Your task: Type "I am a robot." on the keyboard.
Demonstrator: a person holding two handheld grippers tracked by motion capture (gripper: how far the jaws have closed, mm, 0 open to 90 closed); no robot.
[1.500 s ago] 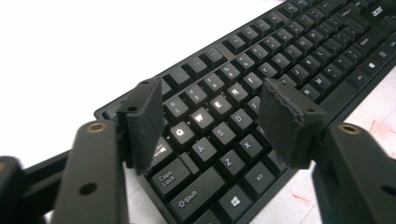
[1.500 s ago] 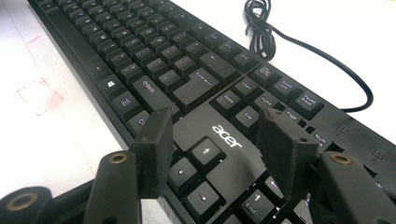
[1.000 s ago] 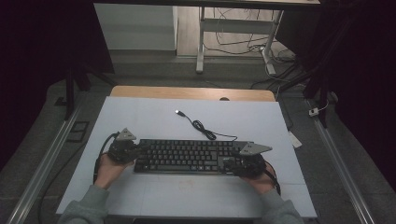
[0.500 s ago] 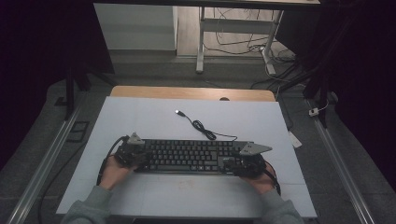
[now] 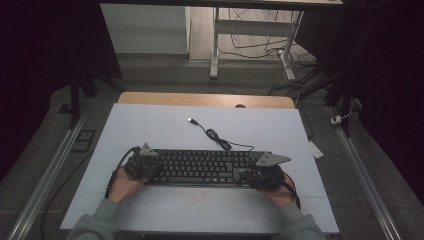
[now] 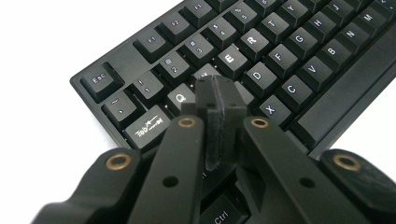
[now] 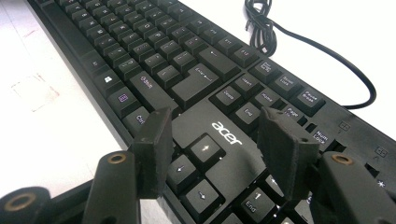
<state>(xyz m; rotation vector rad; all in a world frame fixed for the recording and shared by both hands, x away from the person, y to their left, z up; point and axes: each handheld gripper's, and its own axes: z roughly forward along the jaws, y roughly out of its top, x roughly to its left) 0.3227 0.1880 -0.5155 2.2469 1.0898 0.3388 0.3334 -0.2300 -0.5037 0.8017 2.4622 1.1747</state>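
White tabletop [image 5: 150, 125] bears one keyboard [image 5: 200, 167]; left tongs [image 6: 219, 100] pressed together, right tongs [image 7: 215, 144] spread.

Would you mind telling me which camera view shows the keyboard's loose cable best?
The high view: the whole cable runs from its plug to the keyboard. The right gripper view catches part of the cable behind the keys; the left gripper view offers just keys.

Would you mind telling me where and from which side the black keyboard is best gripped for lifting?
Probably at its two short ends, each approached from outside. The keyboard is long, flat and thin, so an end grip by left gripper and right gripper should keep it level.
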